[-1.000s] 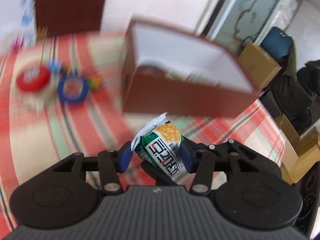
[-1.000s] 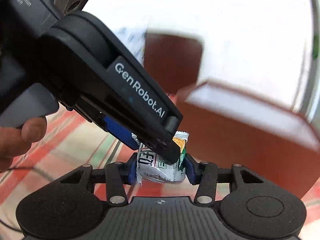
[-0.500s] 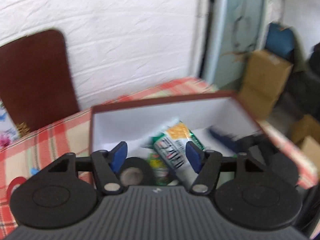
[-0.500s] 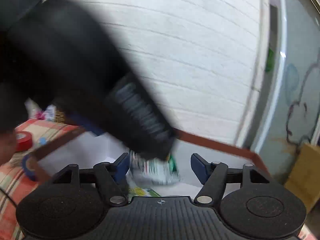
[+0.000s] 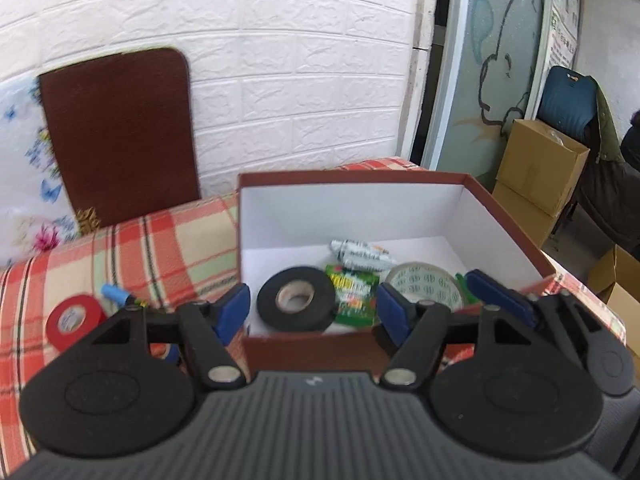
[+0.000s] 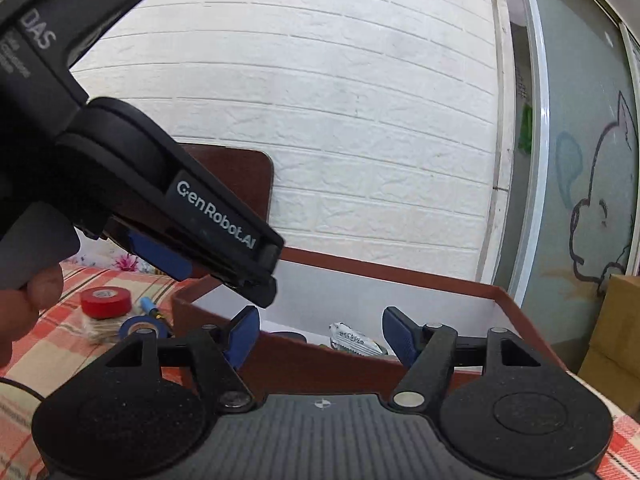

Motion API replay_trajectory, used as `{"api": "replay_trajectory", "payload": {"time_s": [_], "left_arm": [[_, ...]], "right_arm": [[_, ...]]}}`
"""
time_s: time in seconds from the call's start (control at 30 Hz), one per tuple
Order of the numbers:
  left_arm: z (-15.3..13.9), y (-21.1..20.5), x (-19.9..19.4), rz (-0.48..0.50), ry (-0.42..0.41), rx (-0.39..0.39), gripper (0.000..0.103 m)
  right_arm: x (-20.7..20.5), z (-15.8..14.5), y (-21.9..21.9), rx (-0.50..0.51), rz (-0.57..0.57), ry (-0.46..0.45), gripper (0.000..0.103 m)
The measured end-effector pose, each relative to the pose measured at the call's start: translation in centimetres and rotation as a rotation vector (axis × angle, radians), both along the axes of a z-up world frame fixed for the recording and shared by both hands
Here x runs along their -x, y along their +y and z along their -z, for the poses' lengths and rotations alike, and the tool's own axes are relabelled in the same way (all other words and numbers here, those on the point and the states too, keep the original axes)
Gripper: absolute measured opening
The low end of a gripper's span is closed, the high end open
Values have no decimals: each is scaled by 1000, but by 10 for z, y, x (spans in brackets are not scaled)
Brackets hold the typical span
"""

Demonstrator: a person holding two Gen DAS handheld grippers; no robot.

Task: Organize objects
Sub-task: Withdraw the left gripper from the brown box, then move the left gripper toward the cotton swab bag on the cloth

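My left claw [image 5: 310,312] and right claw [image 6: 320,332] hang side by side over the brown box [image 5: 508,224], crowding each other. Black tape [image 5: 296,300], a clear roll [image 5: 424,286] and packets [image 5: 354,294] fill its near floor; the far corners lie bare. Left of it, a red roll [image 5: 74,322] blocks the tabletop [image 5: 160,248].

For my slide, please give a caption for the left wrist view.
Left gripper opening, empty, above brown box holding black tape roll and snack packets.
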State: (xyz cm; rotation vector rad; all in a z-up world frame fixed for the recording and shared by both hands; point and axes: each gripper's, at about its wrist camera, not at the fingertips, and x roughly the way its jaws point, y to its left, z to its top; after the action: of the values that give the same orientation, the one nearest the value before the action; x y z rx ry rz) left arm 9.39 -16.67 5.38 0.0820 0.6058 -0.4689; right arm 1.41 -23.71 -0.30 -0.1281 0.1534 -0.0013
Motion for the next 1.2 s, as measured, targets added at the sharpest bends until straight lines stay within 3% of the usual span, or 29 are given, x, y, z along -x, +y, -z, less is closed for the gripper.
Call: {"api": "replay_trajectory", "payload": {"time_s": [0.1,0.17,0.3,0.37,0.4,0.47,0.57,0.67,0.77,0.83,0.97,1.03,1.07,1.13,1.2], "left_arm": [[5,19,11,-21,12,9,71],[9,35,17,-48,25,6,71],[22,71,20,-116,69,5,71],[31,88,20,-161,99,3,71],[36,96,19,-184,117,2,71],[46,112,18,-236,146,-2,71],[54,132,20,-299,164,0,71],[58,152,22,-355,142,-29,71],[66,175,21,-423,129,-56,72],[75,193,19,-478,129,-71,72],[100,230,14,-608,119,-123,72],[116,247,19,-663,63,-158,89],[122,256,25,-677,25,-141,96],[122,274,30,-695,29,-31,94],[124,275,29,-706,22,-31,95]], "right_arm": [[12,2,-4,41,15,25,68],[26,4,-37,45,52,63,68],[27,20,-79,-6,133,177,69],[17,18,-93,-25,118,232,70],[7,20,-92,-15,107,237,70],[-9,19,-93,16,109,245,80],[-35,19,-92,59,151,254,77],[-33,13,-84,53,148,228,76],[-15,14,-64,1,86,247,77],[-1,19,-41,-40,-31,291,76],[11,17,32,36,-293,326,74],[3,12,69,91,-388,314,74],[-6,9,86,110,-423,307,74],[-33,5,113,116,-471,305,76],[-71,4,136,99,-483,325,78]]}}
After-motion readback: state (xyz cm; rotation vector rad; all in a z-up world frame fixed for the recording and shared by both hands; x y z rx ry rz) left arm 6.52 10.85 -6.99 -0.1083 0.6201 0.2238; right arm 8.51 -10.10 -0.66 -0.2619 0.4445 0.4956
